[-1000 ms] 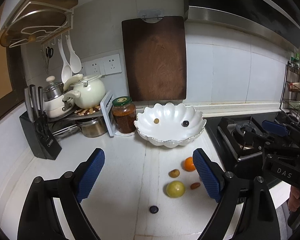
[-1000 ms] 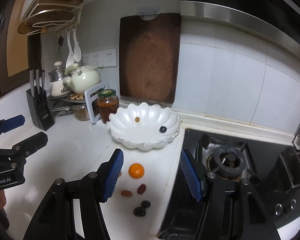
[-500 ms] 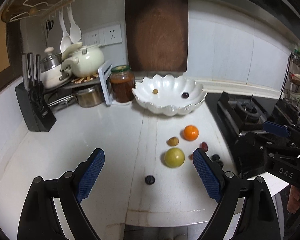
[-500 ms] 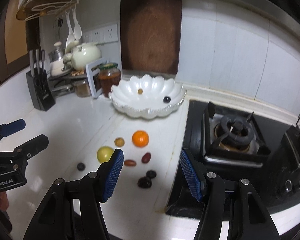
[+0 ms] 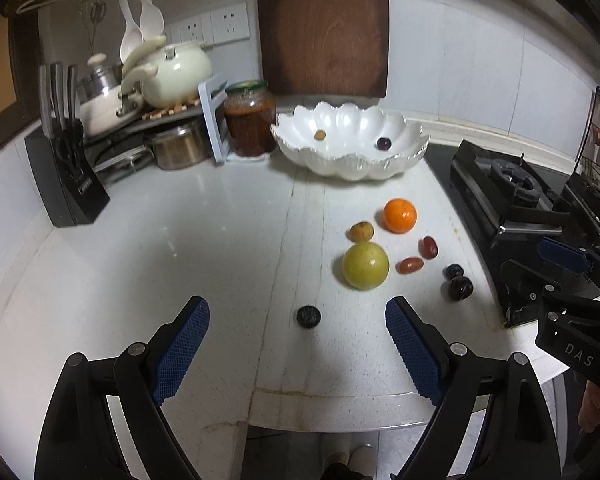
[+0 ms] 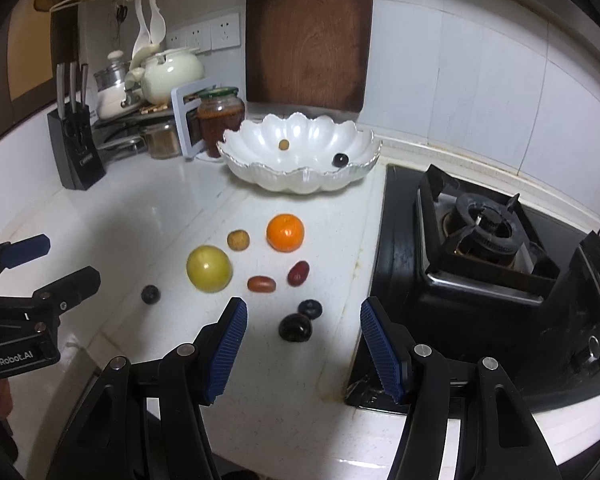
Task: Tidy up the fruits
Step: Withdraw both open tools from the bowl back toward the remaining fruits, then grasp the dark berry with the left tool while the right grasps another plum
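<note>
Left gripper (image 5: 296, 334) is held wide open over the counter's (image 5: 180, 248) front edge, nothing gripped, a dark berry (image 5: 309, 315) lying loose between its jaws. Fruit is scattered near the counter's right edge: yellow-green fruit (image 6: 209, 268), orange (image 6: 285, 232), red dates (image 6: 261, 283); the scalloped white bowl (image 6: 300, 184) sits toward the back edge. Right gripper (image 6: 303, 344) is held partly open and empty, a dark plum (image 6: 295, 327) seen between its jaws.

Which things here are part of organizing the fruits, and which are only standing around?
Job: bowl, orange, yellow-green fruit, small brown fruit, two red fruits, three dark fruits.

Not job: jar, knife block, cutting board, stove, teapot.
</note>
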`<state>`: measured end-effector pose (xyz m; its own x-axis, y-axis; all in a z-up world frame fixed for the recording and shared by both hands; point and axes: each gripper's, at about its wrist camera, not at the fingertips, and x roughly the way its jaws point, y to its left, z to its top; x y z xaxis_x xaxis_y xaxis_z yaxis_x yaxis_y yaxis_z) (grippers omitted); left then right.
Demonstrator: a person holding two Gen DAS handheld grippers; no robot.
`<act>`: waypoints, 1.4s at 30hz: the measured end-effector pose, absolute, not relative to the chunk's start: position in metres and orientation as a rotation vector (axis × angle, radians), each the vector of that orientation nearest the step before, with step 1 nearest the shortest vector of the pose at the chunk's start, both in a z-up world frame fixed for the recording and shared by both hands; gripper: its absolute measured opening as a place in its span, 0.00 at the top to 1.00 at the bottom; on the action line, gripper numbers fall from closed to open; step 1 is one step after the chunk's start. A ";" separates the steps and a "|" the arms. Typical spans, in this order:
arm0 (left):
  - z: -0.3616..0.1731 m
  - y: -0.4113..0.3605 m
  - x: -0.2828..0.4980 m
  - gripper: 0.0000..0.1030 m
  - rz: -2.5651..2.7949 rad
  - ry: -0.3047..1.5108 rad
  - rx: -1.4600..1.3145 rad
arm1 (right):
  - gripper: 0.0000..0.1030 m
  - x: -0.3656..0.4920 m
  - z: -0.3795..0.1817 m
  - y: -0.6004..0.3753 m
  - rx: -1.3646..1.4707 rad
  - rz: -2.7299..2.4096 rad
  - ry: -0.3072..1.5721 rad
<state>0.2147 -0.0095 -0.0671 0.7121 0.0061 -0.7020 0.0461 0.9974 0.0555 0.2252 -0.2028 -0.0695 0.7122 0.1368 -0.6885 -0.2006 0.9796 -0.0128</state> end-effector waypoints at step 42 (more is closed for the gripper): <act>-0.150 -0.010 0.277 0.60 -0.129 0.964 0.039 | 0.57 0.274 -0.149 -0.192 -0.033 0.184 0.957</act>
<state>0.2772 -0.0101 -0.1499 0.5629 -0.0920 -0.8214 0.1267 0.9916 -0.0243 0.2738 -0.1915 -0.1486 0.5613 0.1419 -0.8154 -0.1710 0.9838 0.0535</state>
